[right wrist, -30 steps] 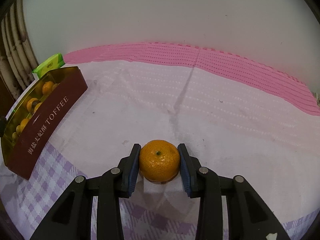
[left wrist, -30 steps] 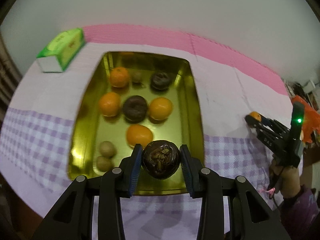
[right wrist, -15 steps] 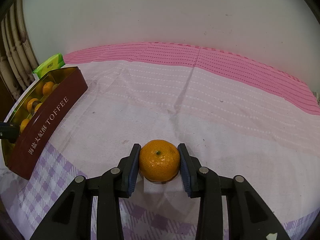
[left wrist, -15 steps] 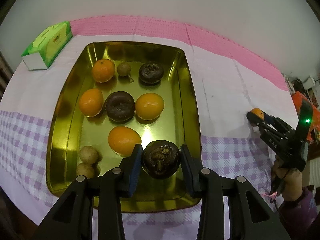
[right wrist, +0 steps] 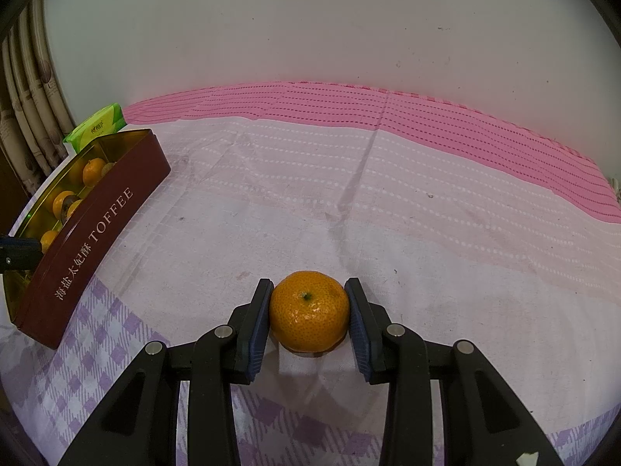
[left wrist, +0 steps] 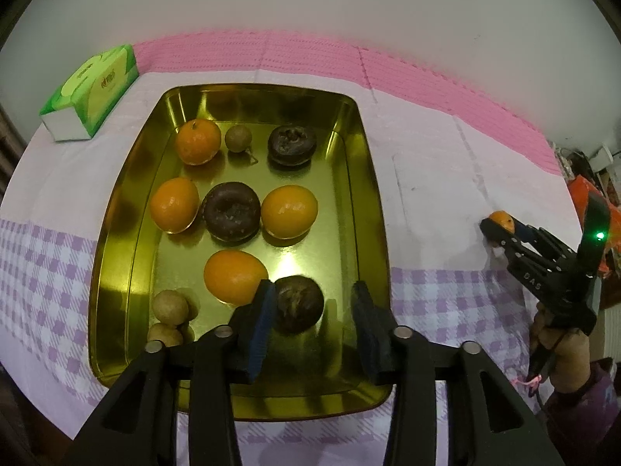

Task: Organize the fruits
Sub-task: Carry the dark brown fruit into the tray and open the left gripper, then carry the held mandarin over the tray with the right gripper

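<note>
In the tin: the gold-lined rectangular metal tin (left wrist: 368, 202) with dark red outer walls holds four round orange mandarins, e.g. (left wrist: 196, 141), two other dark brown mangosteens, e.g. (left wrist: 232, 211), and three small tan round longans, e.g. (left wrist: 169, 307).
Tin location: on the table under a white, pink and purple-check cloth (right wrist: 388, 209).
Left claw (left wrist: 312, 320): spread wide over the tin's near end, holding nothing.
Released fruit: dark brown round mangosteen (left wrist: 298, 303) sits on the tin floor, against the claw's left blue pad, well clear of the other pad, just beside the nearest mandarin.
Right claw (right wrist: 309, 316): both pads pressed on a round orange mandarin with green stem scar (right wrist: 309, 316).
Held mandarin location: out on the cloth, well apart from the tin; it appears to rest on the cloth, lift cannot be confirmed.
Done, judged: ten fruits lie in the tin.
Left, judged: carry the gripped mandarin across and set it in the tin; bare floor shows along the tin's right side.
Other loose fruit: none visible on the cloth in either view.
Bystander item: green and white tissue pack (left wrist: 91, 93) beyond the tin's far left corner.
</note>
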{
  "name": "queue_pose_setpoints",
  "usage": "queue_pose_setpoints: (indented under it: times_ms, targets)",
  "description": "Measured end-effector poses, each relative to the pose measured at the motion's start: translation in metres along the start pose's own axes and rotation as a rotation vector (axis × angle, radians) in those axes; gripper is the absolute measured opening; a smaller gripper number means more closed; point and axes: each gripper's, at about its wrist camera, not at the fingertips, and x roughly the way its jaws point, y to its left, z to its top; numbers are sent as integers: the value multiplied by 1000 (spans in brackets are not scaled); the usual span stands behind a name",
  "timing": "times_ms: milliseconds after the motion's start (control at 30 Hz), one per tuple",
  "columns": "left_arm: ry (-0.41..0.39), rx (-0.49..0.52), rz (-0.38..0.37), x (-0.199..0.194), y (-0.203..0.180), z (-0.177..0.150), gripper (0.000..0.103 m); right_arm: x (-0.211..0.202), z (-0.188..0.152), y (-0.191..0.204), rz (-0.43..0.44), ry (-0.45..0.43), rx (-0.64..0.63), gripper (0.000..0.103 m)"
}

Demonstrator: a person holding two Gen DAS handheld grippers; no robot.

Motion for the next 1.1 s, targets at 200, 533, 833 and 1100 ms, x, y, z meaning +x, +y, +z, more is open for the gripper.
queue_pose_setpoints:
  times_ms: [200, 533, 833, 1100]
  targets:
    - [-75, -21, 55, -25, 3, -4, 63, 0, 0, 0, 0, 0, 0, 35]
    - [-197, -44, 222, -73, 2, -29, 77, 1, 0, 1, -1, 0, -1, 34]
    - [-230, -36, 279, -93, 9, -45, 77, -7, -4, 9, -3, 1, 3, 34]
    - [-265, -14, 344, -95, 10, -49, 78, -29, 1, 21, 18, -20, 16, 34]
